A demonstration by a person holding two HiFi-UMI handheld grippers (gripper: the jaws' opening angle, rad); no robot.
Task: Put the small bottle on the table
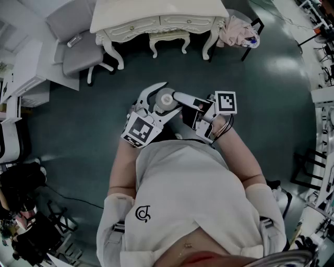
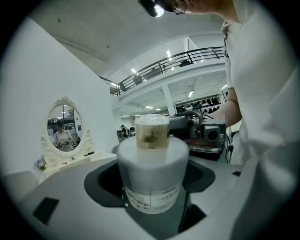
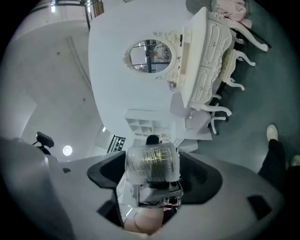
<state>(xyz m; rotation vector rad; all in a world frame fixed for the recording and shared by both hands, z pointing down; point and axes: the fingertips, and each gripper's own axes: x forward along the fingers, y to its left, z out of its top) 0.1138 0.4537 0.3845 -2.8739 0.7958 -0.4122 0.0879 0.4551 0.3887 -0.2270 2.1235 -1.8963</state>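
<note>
your left gripper (image 1: 165,98) clamped on the small bottle (image 2: 152,168) by its body, up over the floor (image 1: 78,120), your right gripper (image 1: 180,102) gaping loose round the cap, white dressing table (image 1: 156,11) well ahead, stool (image 1: 168,37) under it, grey chair (image 1: 78,49) left, pink cloth (image 1: 237,31) right

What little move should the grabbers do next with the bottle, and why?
Probably draw the right gripper back off the cap: its jaws stand open round it, while the left gripper grips the small bottle. The white table stands ahead, across the floor.
</note>
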